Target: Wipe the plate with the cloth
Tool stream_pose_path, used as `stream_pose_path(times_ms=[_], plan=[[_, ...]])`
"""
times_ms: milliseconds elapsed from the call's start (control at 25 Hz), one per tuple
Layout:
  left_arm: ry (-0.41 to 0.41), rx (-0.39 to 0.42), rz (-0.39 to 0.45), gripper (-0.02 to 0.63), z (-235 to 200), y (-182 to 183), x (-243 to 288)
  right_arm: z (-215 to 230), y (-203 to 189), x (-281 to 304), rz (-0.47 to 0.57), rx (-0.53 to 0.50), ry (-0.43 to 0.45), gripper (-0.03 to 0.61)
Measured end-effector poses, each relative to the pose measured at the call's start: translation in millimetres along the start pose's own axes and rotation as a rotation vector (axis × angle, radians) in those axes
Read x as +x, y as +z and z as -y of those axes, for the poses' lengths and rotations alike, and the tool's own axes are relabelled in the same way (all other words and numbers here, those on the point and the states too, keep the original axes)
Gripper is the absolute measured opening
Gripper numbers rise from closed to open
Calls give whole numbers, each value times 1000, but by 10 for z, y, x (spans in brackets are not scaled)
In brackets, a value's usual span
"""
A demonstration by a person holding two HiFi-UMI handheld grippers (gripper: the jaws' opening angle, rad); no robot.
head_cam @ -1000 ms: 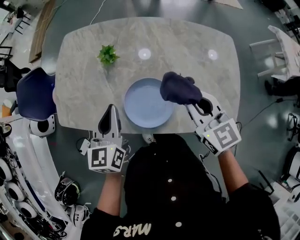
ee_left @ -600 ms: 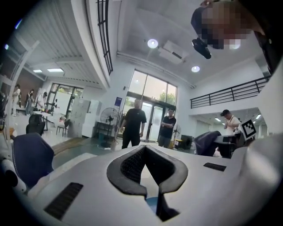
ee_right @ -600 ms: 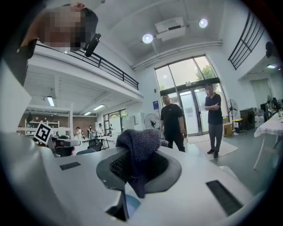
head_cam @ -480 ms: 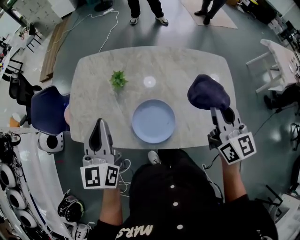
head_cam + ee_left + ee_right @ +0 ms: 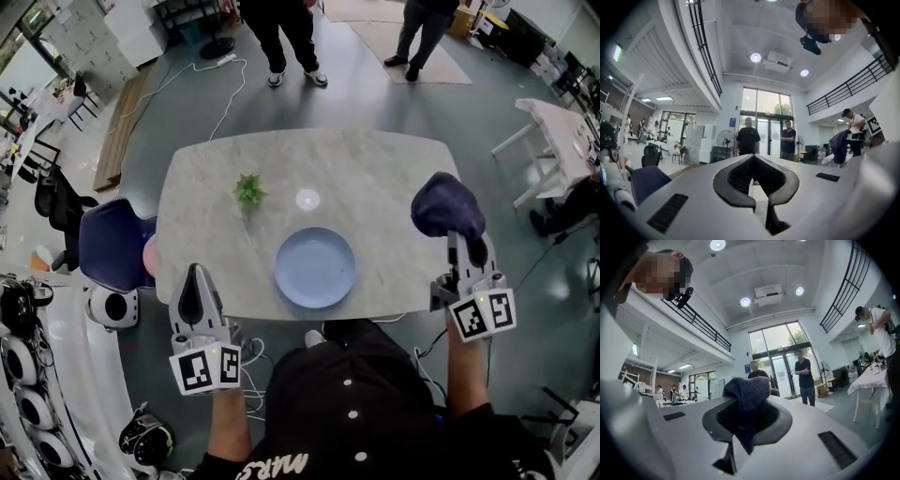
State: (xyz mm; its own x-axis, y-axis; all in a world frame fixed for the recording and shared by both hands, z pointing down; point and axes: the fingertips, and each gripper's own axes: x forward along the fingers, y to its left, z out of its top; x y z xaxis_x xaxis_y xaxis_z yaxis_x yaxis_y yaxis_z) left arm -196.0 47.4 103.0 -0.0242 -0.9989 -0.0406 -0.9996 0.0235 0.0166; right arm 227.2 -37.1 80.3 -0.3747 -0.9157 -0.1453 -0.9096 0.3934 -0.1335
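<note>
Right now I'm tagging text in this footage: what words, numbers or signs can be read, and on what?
"MARS", seen upside down: white print on the person's black shirt.
The cubes on the left gripper and right gripper: square marker patterns, no letters.
The blue sign beside the glass doors: too small to read.
On the plate, cloth and table: no text.

**Table carrying two things**

You are looking down on a pale marble-patterned table (image 5: 394,178) that is bearing a light blue plate (image 5: 315,267) near your edge. A small green plant (image 5: 249,191) is standing apart, farther back and left.
</note>
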Motion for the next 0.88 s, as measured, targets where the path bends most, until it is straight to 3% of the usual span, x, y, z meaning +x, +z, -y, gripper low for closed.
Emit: stream_pose_path(times_ms=[560, 880], plan=[[102, 28, -4, 15, -340, -25, -157, 211, 170, -357, 62, -99, -51, 31], [112, 33, 5, 15, -459, -54, -207, 369, 123, -554, 45, -110, -80, 31]])
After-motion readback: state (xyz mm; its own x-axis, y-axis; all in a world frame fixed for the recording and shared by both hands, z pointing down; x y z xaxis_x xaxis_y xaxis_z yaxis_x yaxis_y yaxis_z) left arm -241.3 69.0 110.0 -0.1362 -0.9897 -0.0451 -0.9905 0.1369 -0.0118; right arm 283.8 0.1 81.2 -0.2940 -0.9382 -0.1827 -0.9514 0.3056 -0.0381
